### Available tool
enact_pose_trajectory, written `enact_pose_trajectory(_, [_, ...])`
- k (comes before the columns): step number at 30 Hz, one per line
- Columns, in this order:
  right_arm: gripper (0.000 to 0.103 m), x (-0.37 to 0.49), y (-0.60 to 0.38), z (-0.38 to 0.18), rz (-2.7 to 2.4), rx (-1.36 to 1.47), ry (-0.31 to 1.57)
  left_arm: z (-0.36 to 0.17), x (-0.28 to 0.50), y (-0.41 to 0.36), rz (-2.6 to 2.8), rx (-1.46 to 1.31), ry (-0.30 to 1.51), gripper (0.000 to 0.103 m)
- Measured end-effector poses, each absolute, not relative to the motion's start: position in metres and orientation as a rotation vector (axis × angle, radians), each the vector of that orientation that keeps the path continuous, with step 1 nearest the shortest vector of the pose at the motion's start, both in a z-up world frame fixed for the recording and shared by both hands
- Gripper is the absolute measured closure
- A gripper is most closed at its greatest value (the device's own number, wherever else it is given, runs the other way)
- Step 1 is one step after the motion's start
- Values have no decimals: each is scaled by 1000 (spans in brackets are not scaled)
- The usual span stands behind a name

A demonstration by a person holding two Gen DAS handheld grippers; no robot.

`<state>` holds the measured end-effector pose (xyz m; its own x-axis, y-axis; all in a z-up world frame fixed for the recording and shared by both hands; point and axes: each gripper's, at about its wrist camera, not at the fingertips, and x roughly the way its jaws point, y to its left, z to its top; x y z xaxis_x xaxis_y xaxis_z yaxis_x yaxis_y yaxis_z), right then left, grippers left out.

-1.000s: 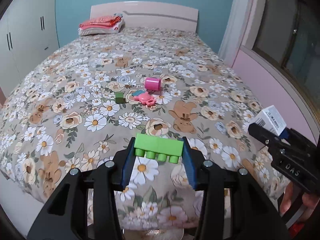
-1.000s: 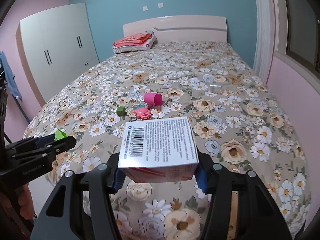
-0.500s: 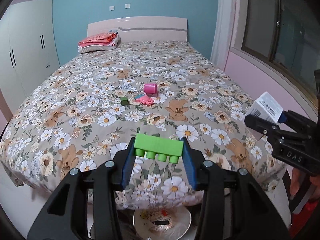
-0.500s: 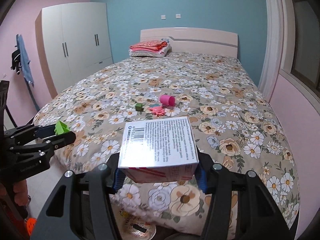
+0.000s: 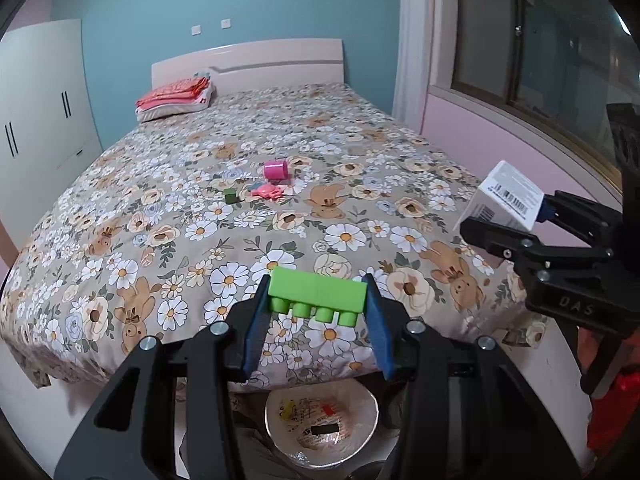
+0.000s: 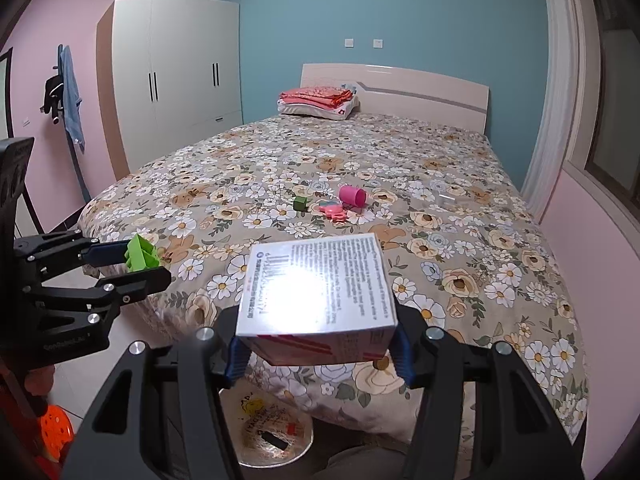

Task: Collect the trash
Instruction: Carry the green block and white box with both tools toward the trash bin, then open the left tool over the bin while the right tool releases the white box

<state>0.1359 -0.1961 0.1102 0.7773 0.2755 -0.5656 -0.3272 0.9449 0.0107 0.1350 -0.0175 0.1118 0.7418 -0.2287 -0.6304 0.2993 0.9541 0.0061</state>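
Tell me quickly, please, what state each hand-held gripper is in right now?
Left hand-held gripper: closed on the green toy brick.
Right hand-held gripper: closed on the white carton.

The room was evenly and fairly brightly lit, the light seeming to come from overhead. In the right wrist view a strong white glare washed out the print on the top of the box [image 6: 316, 288], toward its 7 o'clock corner. Shadows were soft; the floor under the bed [image 5: 240, 184] edge at 6 o'clock lay dim. Both fisheye views bent straight lines near the rims, and black vignette filled the corners. The window [image 5: 532, 40] at 2 o'clock looked dark and slightly smeared. The centre stayed sharp.
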Motion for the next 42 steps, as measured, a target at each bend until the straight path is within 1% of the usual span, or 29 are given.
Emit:
enact_pose_trajectory(5, [45,117,-196,107,339,-105,594,106,116,-18,-300,136,664,58])
enact_pose_trajectory(11, [45,105,-188,86,390,-124,626,70,109,-16,-312,170,730,58])
enact_pose_trajectory(17, [45,108,-180,48,425,-120,709,13,119,-12,-306,183,865,58])
enact_pose_trajectory(24, [45,116,-172,9,438,-110,801,-25,126,-6,-309,163,947,58])
enact_pose_trajectory(35, [45,126,-151,-54,469,-135,954,-92,136,-19,-349,209,1105,58])
enact_pose_trajectory(42, [45,133,-142,-115,457,-164,1094,-154,142,-20,-352,233,1254,58])
